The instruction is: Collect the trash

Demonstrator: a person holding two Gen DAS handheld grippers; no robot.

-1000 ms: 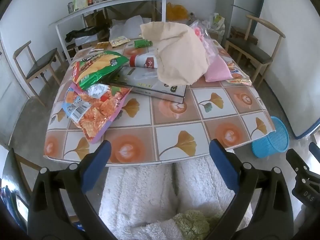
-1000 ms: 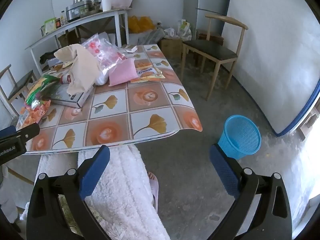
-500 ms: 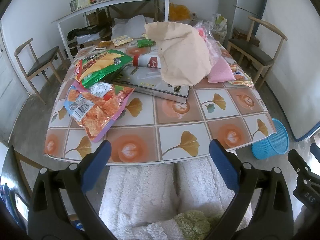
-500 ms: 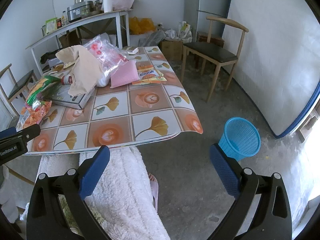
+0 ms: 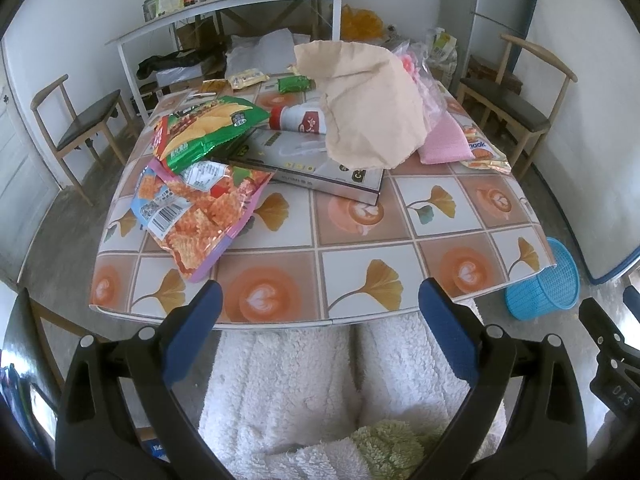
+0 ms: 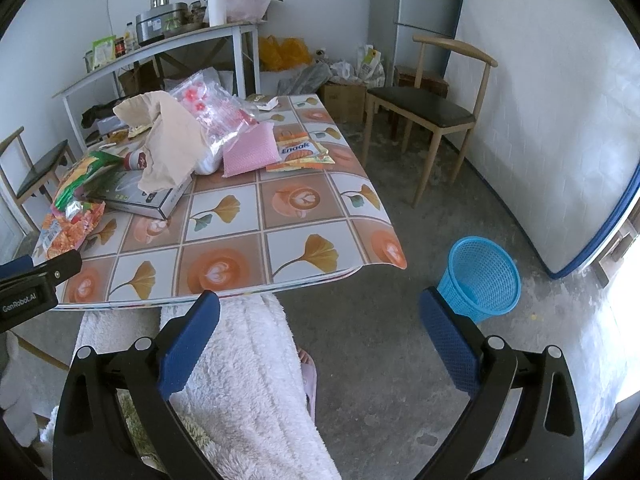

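Litter covers the far half of a tiled-pattern table [image 5: 280, 300]: an orange snack bag [image 5: 200, 216], a green chip bag [image 5: 208, 128], a crumpled beige paper bag [image 5: 372, 108], a white bottle [image 5: 304, 120], a flat grey box [image 5: 320, 164], a pink pouch [image 5: 444, 144] and an orange sachet [image 5: 480, 152]. A blue mesh waste basket [image 6: 482, 278] stands on the floor right of the table. My left gripper [image 5: 320, 304] hangs open at the table's near edge with nothing in it. My right gripper [image 6: 320, 308] is open and empty, over the floor near the table's right corner.
A person's white fleece-covered legs [image 5: 312, 384] sit under the near table edge. Wooden chairs stand at the left [image 5: 80, 120] and right [image 6: 432, 108]. A white shelf table [image 6: 160, 56] with kitchen items lines the back wall. Grey concrete floor [image 6: 400, 360] lies around the basket.
Both views have shifted slightly, as the grippers rose or tilted a little toward the table. Nothing on the table moved, and both grippers stayed open.
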